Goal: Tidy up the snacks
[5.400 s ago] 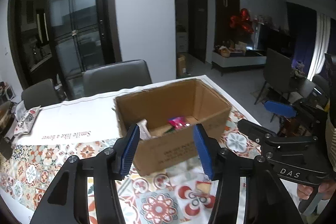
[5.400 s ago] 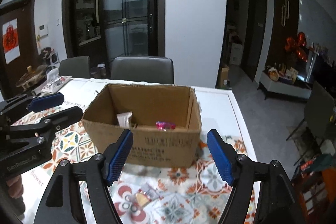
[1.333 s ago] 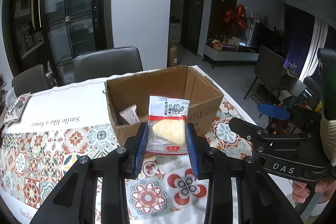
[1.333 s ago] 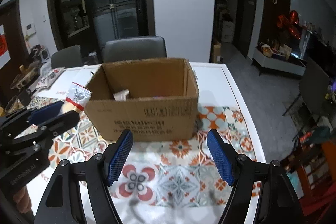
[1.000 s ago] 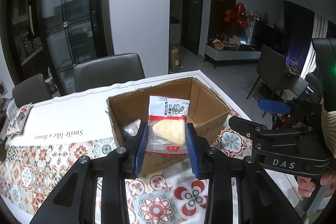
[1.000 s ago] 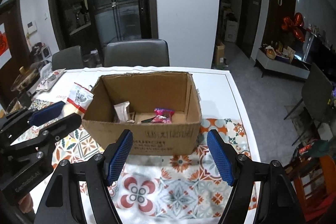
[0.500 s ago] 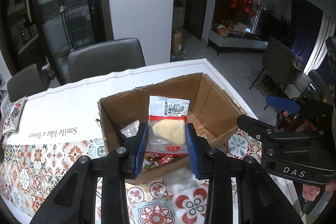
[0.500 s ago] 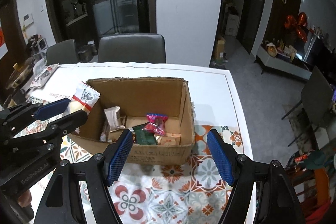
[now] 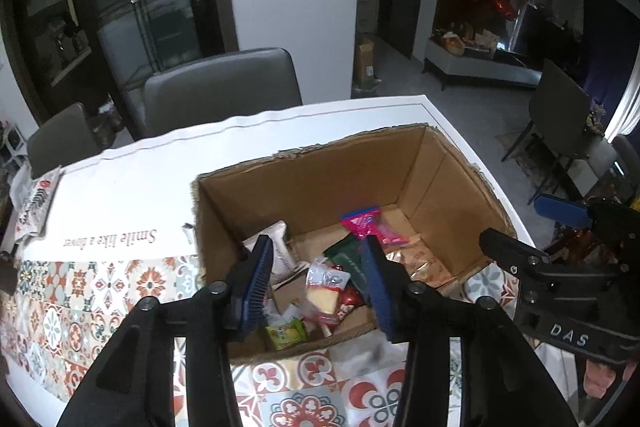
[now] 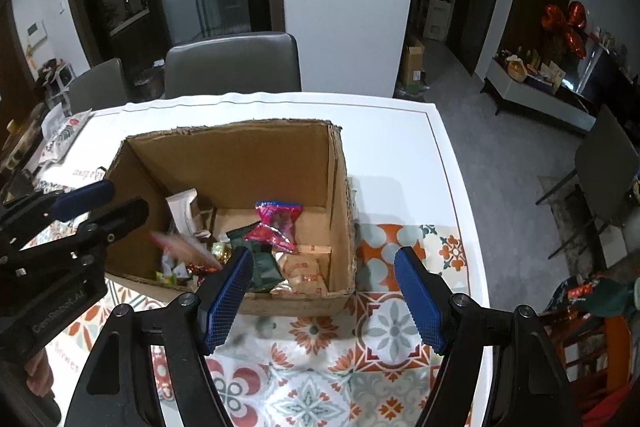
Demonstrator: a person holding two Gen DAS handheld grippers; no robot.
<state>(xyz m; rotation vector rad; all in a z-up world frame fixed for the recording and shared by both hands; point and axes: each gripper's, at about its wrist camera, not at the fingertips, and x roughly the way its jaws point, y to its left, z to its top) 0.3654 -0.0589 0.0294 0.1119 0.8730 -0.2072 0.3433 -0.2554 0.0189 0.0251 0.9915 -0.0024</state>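
An open cardboard box [image 9: 440, 183] [image 10: 240, 163] stands on the table with several snack packets in it. A clear packet with a yellow cake [image 9: 325, 291] lies loose among them, and it shows as a blur [image 10: 180, 247] in the right wrist view. Above the box's near left part hangs my left gripper [image 9: 316, 267] [image 10: 92, 203]; its jaws are opening and the pads touch nothing. My right gripper [image 10: 324, 267] [image 9: 560, 211] hovers open and empty over the box's near right corner. A pink packet [image 9: 366, 223] [image 10: 276, 219] lies further back.
A patterned cloth [image 10: 400, 323] covers the table's near part, with white cloth behind the box. A printed bag [image 9: 36, 199] [image 10: 64, 135] lies at the far left. Two grey chairs [image 9: 220, 87] stand behind the table. The table's right edge [image 10: 460, 187] drops to the floor.
My left gripper's jaws have spread and let go of the yellow cake packet, which has dropped into the box. Both grippers have moved forward and down over the box.
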